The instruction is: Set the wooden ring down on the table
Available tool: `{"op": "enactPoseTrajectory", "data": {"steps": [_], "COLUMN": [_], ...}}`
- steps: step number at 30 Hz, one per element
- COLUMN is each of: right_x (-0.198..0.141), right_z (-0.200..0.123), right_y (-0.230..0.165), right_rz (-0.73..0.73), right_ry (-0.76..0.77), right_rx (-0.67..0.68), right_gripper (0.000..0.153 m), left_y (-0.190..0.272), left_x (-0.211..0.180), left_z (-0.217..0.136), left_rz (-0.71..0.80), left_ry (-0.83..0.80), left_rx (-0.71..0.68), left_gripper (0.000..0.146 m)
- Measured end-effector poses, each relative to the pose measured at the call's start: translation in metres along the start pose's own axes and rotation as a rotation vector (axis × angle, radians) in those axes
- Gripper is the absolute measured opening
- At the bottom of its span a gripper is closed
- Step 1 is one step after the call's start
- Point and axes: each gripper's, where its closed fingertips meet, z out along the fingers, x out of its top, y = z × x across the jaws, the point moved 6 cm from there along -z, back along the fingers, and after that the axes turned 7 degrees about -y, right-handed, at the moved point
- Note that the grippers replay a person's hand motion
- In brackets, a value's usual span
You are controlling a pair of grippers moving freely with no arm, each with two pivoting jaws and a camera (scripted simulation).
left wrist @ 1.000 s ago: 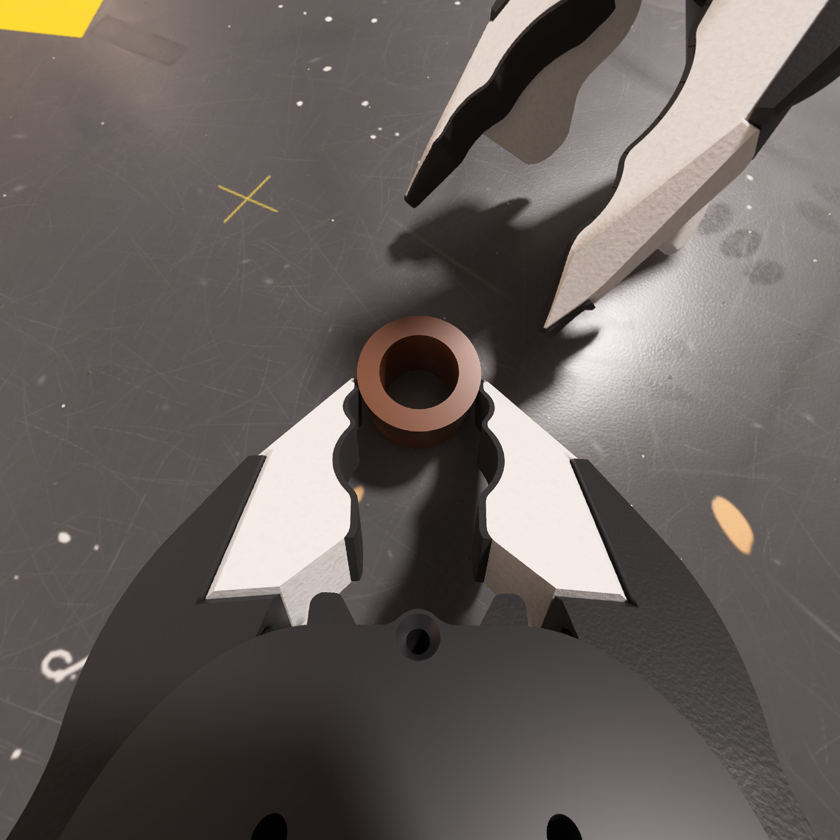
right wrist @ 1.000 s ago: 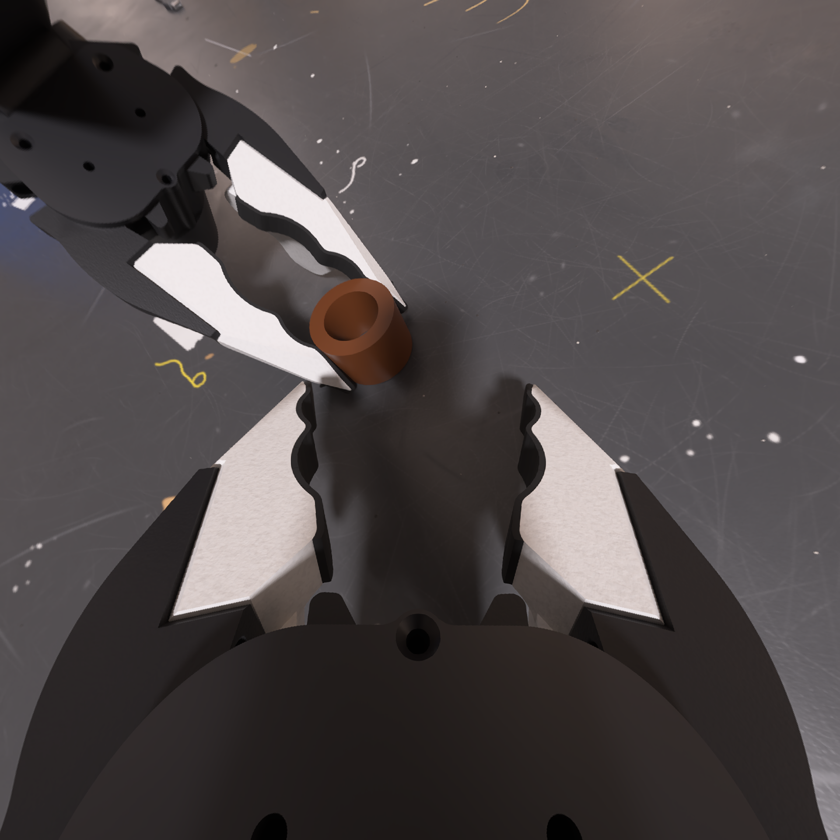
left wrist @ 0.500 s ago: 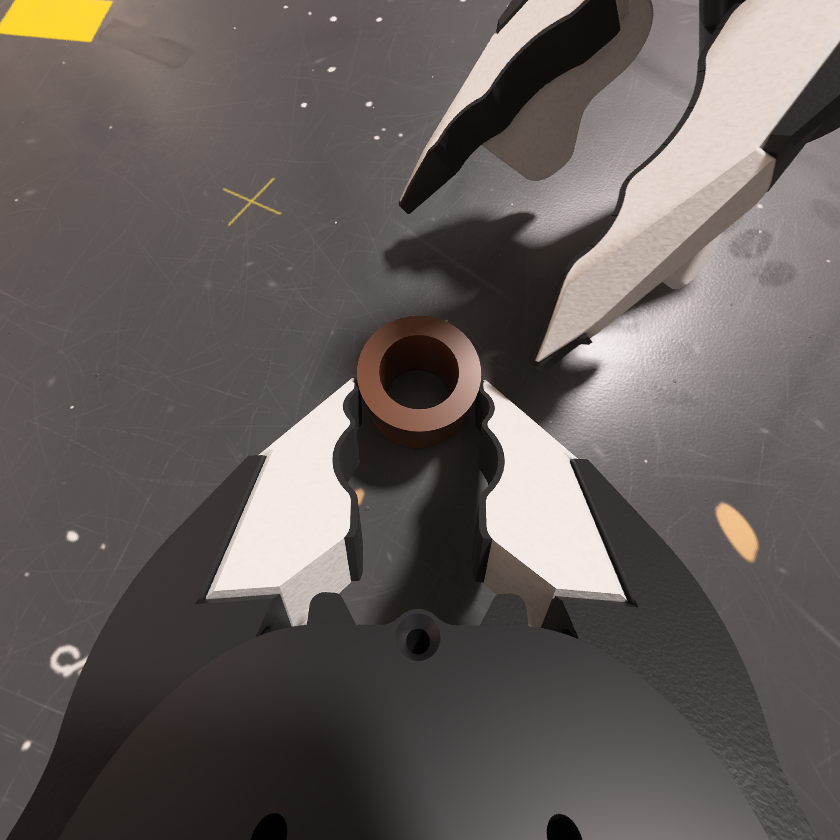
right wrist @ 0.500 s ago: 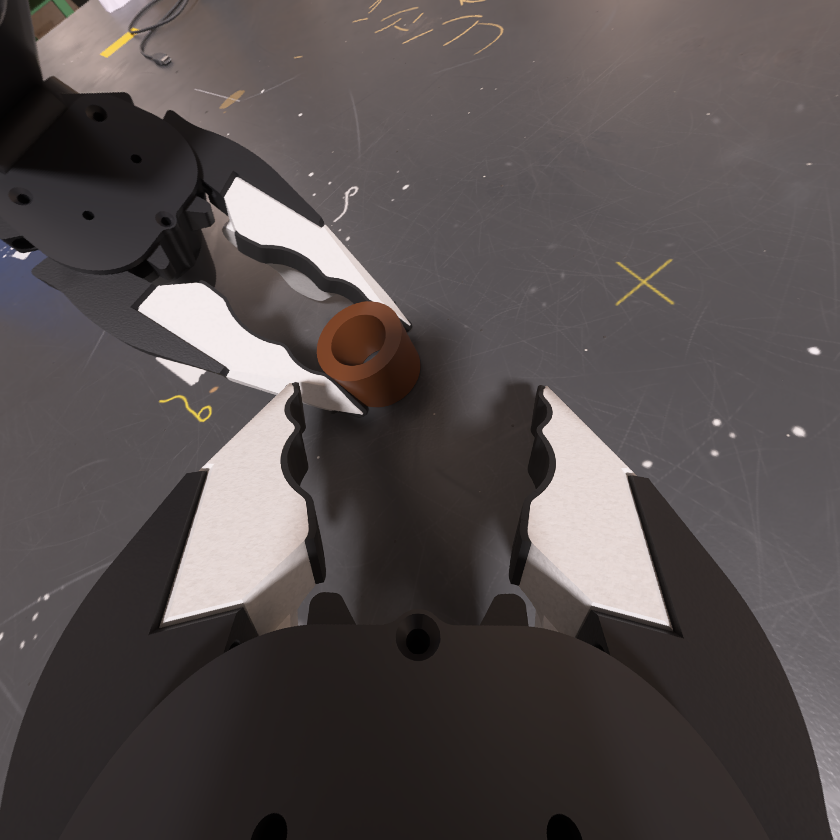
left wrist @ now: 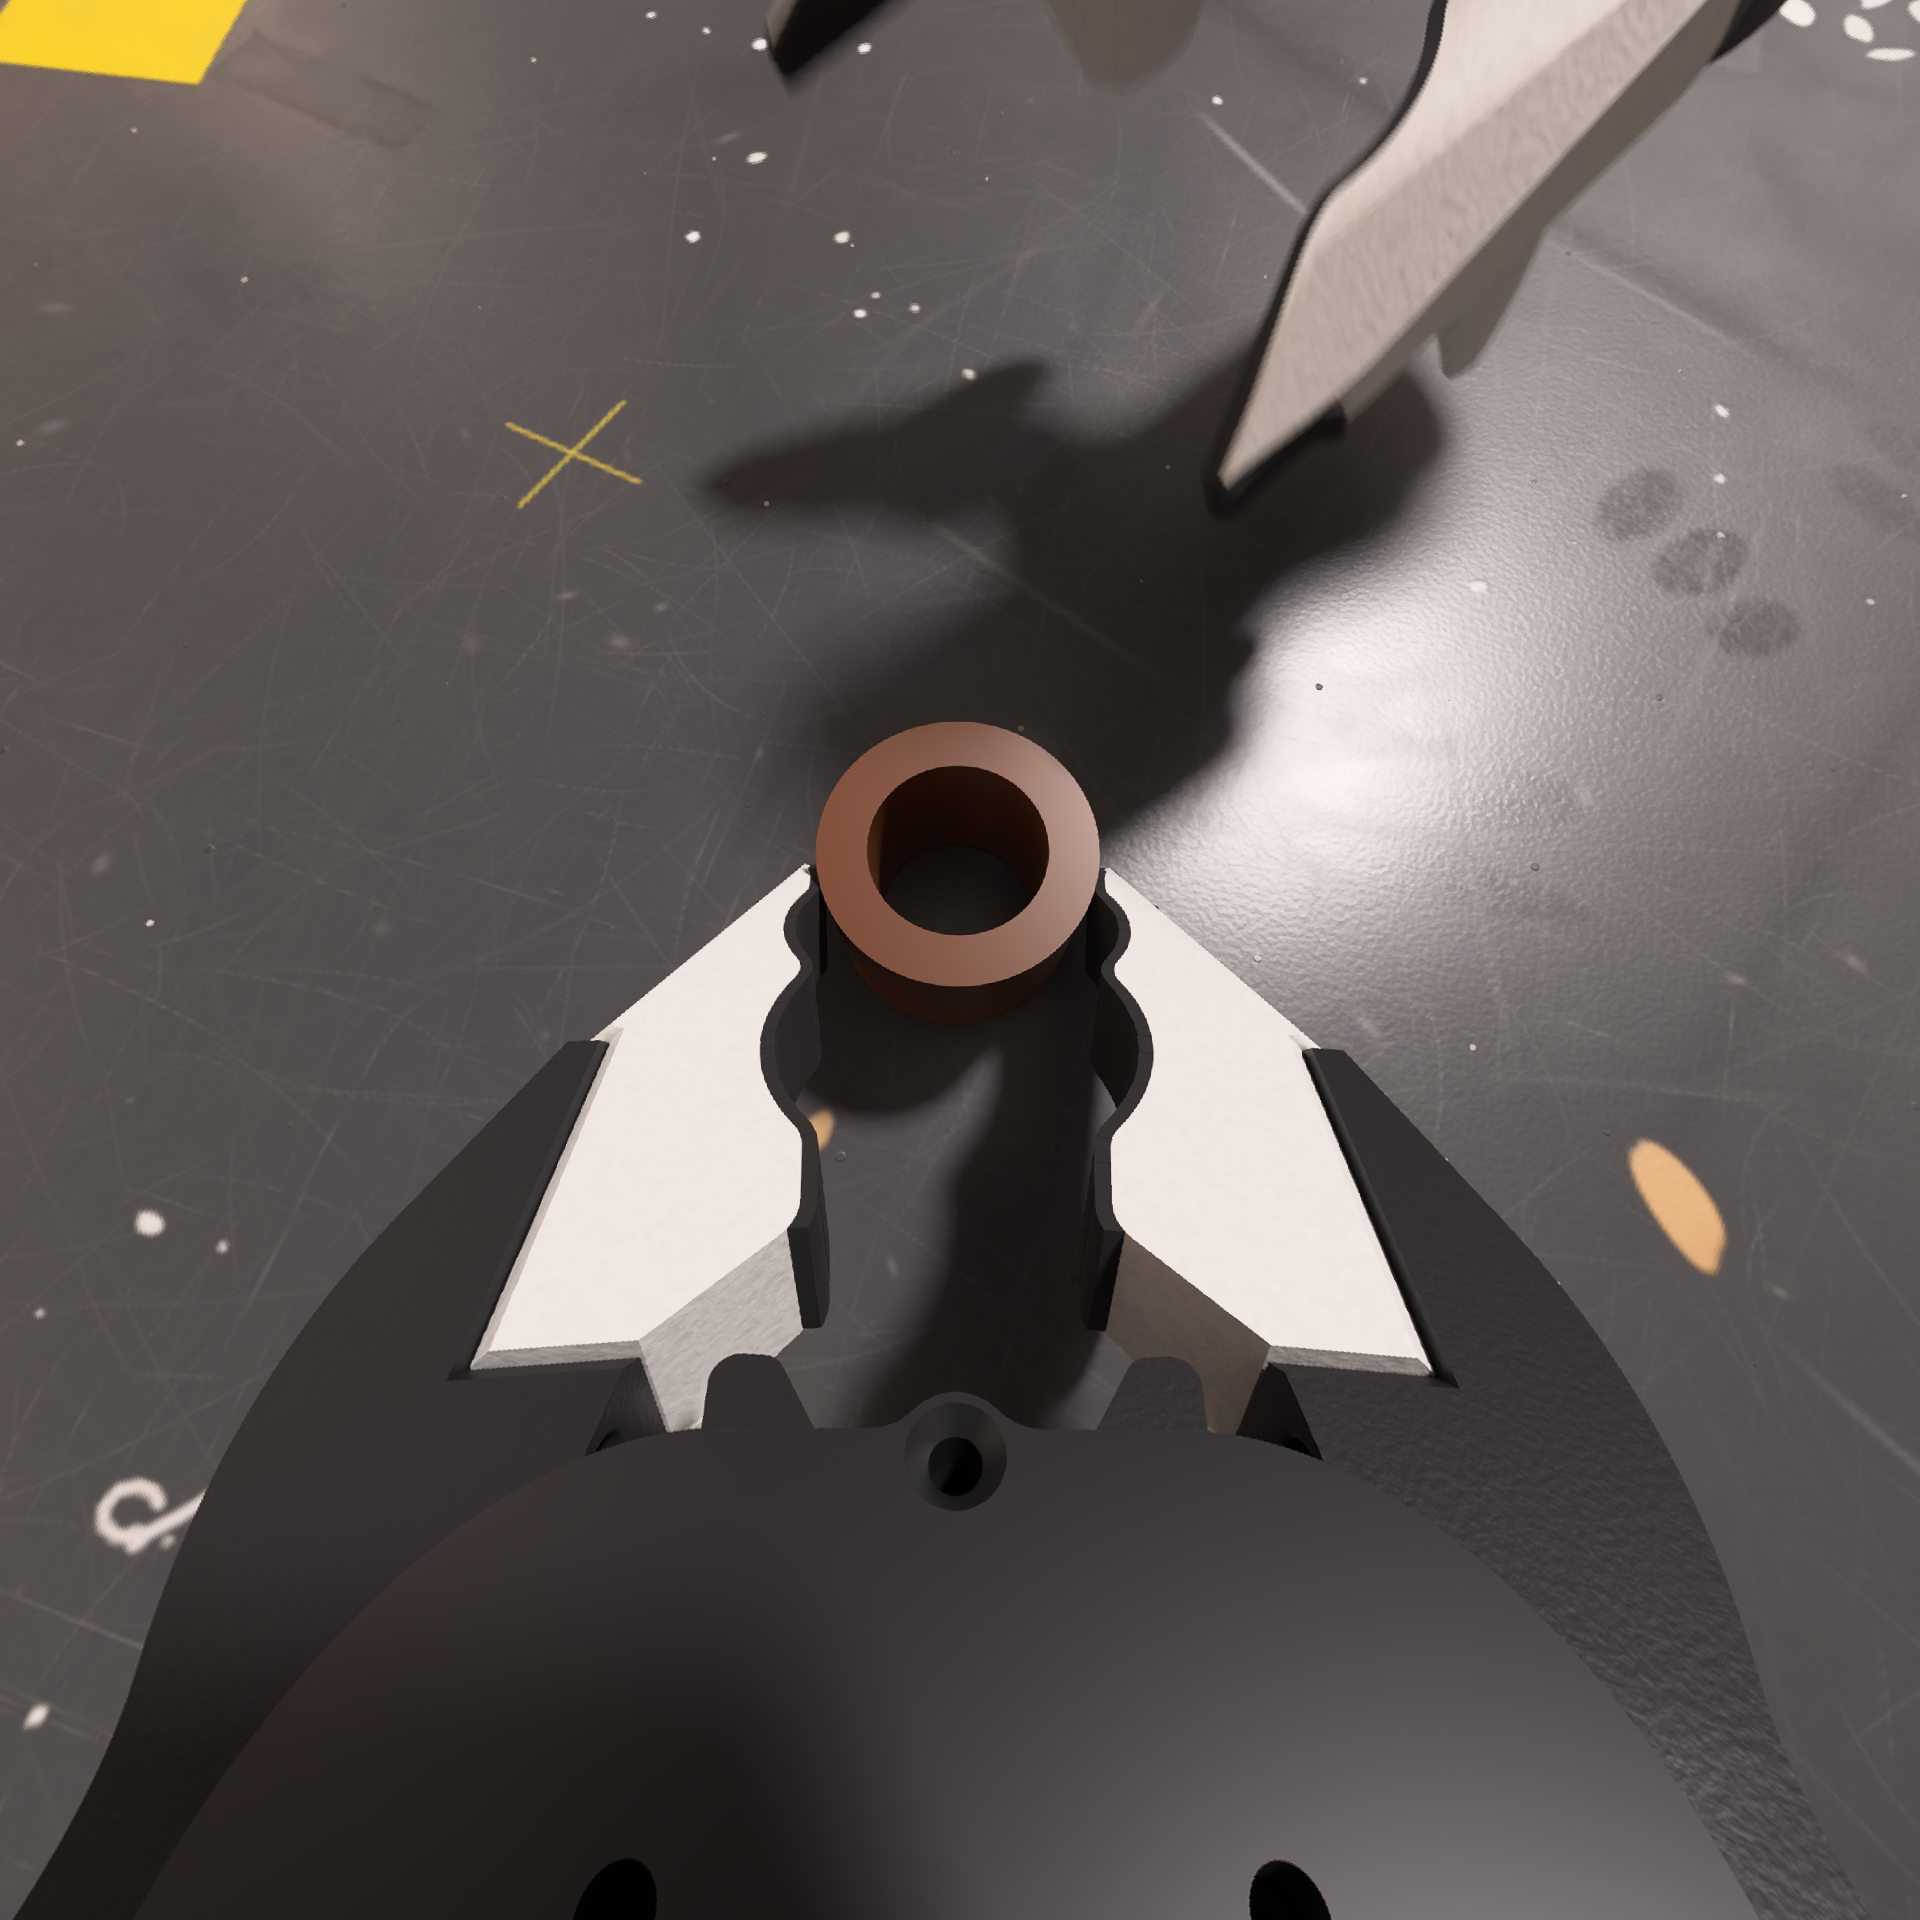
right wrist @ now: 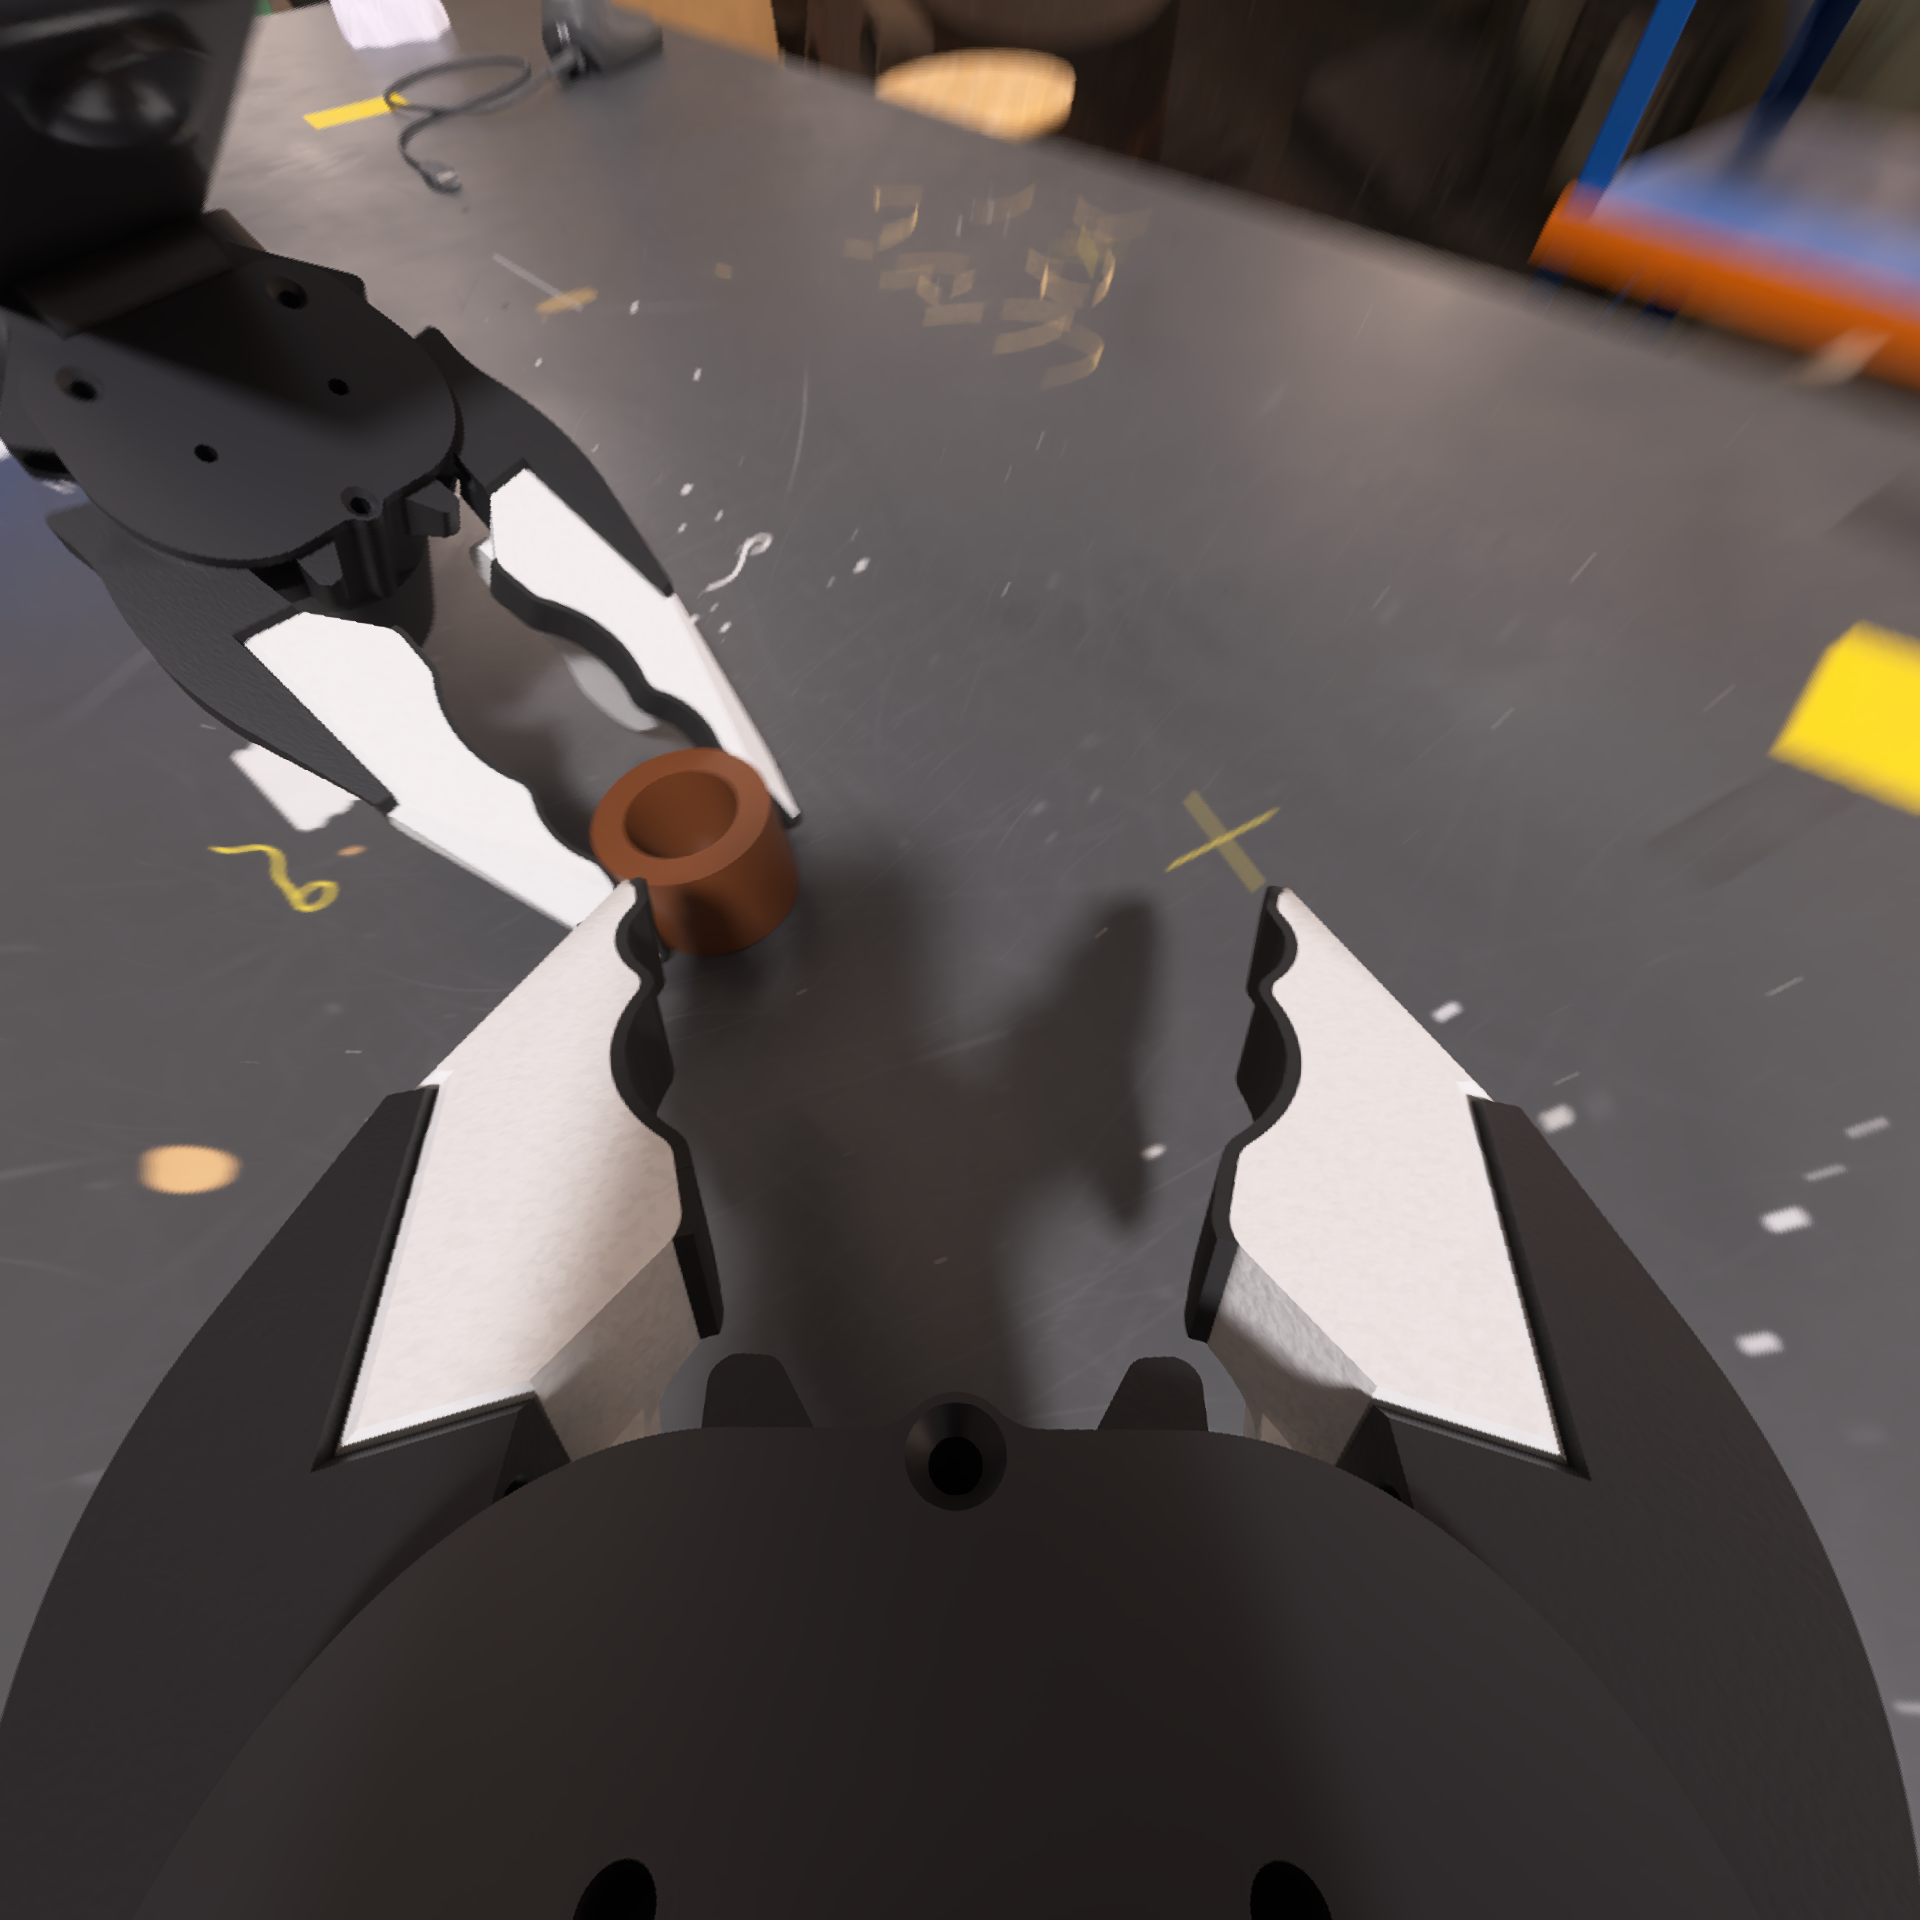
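Observation:
The wooden ring is a short brown tube with its hole facing up. My left gripper is shut on it at the fingertips. In the right wrist view the ring sits low over the dark table, between the left gripper's fingers; I cannot tell if it touches the table. My right gripper is open and empty, with the ring just beyond its left fingertip. One of its fingers shows at the top right of the left wrist view.
A yellow cross is marked on the table to the ring's left, and also shows in the right wrist view. Yellow tape lies at the right. A cable lies near the far edge. An orange and blue rack stands beyond it.
My right gripper has drawn back and up from the ring, so its view takes in the table's far edge. My left gripper still holds the ring in about the same place.

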Motion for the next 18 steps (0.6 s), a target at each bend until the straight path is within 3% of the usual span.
{"op": "enactPoseTrajectory", "data": {"steps": [3, 4, 6, 8, 11, 18], "right_x": [0.005, 0.003, -0.002, -0.009, -0.017, -0.016], "right_z": [-0.008, -0.007, -0.001, 0.006, 0.017, 0.026], "right_y": [0.005, 0.005, 0.004, 0.001, -0.008, -0.023], "right_rz": [-0.118, -0.094, 0.005, 0.114, 0.231, 0.204], "right_ry": [0.055, 0.026, -0.028, -0.09, -0.178, -0.224], "right_rx": [-0.055, -0.03, 0.047, 0.128, 0.195, 0.202], "right_gripper": [0.086, 0.071, 0.061, 0.064, 0.098, 0.101], "left_y": [0.0, 0.001, 0.002, 0.003, 0.003, 0.002], "left_x": [0.0, 0.0, 0.0, 0.0, 0.0, 0.0], "left_z": [0.0, -0.001, -0.001, -0.002, -0.002, -0.001], "left_rz": [0.009, 0.019, 0.046, 0.061, 0.072, 0.046], "left_ry": [0.003, 0.006, 0.011, 0.014, 0.016, 0.01], "left_rx": [0.01, 0.02, 0.043, 0.057, 0.067, 0.054], "left_gripper": [0.05, 0.05, 0.05, 0.05, 0.05, 0.05]}}
